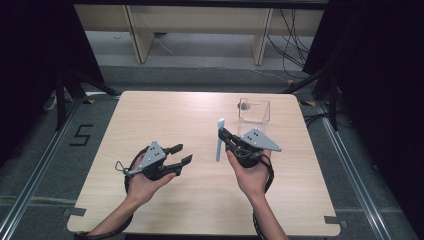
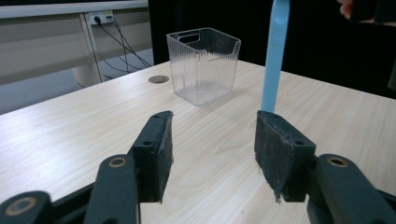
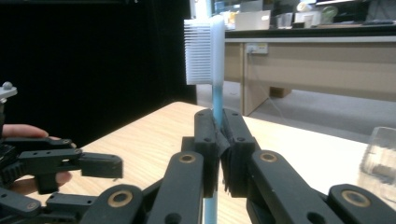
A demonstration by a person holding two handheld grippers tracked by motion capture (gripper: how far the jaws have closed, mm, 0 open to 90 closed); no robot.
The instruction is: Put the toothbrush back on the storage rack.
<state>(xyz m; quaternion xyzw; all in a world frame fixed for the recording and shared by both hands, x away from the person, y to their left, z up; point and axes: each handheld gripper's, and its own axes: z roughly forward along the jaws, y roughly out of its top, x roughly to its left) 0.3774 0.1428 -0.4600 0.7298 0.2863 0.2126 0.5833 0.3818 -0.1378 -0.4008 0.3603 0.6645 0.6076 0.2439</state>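
While our right gripper stays out of contact with the desk, it is clenched on the light blue handle of a toothbrush, which stands upright above the wood with its white bristles at the top. Our left gripper hovers well apart from it, jaws spread with nothing between them. Beyond the toothbrush, a clear plastic bin stands near the far edge.

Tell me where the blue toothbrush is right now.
The blue toothbrush is clamped upright in the right gripper, right of table centre in the high view, just in front of the clear plastic bin.
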